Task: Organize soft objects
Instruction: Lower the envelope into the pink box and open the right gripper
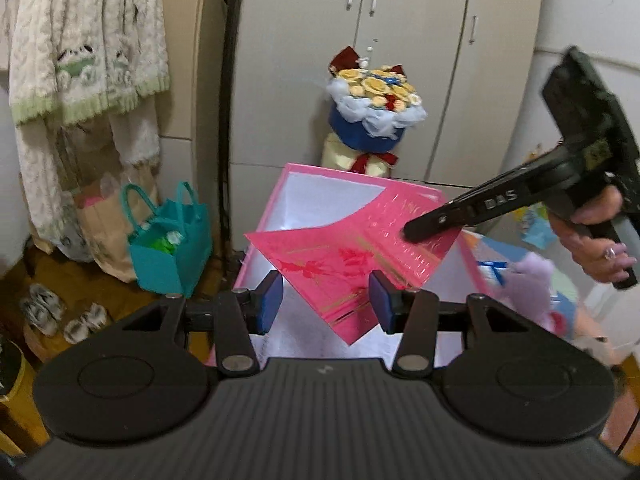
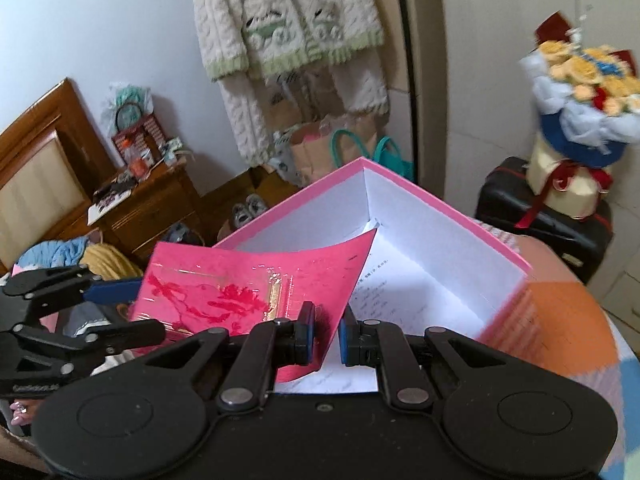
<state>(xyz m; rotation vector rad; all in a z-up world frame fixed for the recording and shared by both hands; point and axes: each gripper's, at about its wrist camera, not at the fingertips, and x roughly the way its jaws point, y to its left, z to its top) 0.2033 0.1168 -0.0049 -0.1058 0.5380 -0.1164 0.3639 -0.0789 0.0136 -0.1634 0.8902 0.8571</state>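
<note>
A bright pink card (image 1: 344, 256) with red and gold print hangs over an open pink box (image 1: 280, 200) with a white inside. My right gripper (image 2: 326, 334) is shut on the card's (image 2: 248, 280) lower right edge. It shows from the side in the left wrist view (image 1: 416, 234), clamped on the card's right part. My left gripper (image 1: 326, 300) is open, its blue pads on either side of the card's lower corner, not touching it. It shows at the left of the right wrist view (image 2: 128, 308). The box (image 2: 440, 204) holds printed paper sheets (image 2: 384, 292).
A lilac plush toy (image 1: 536, 276) lies right of the box. A flower bouquet (image 1: 372, 112) stands on a black suitcase (image 2: 540, 216) before wardrobe doors. A teal bag (image 1: 168, 248), paper bags, shoes and hanging knitwear (image 1: 80, 40) are left. A checked bedcover (image 2: 560, 320) lies under the box.
</note>
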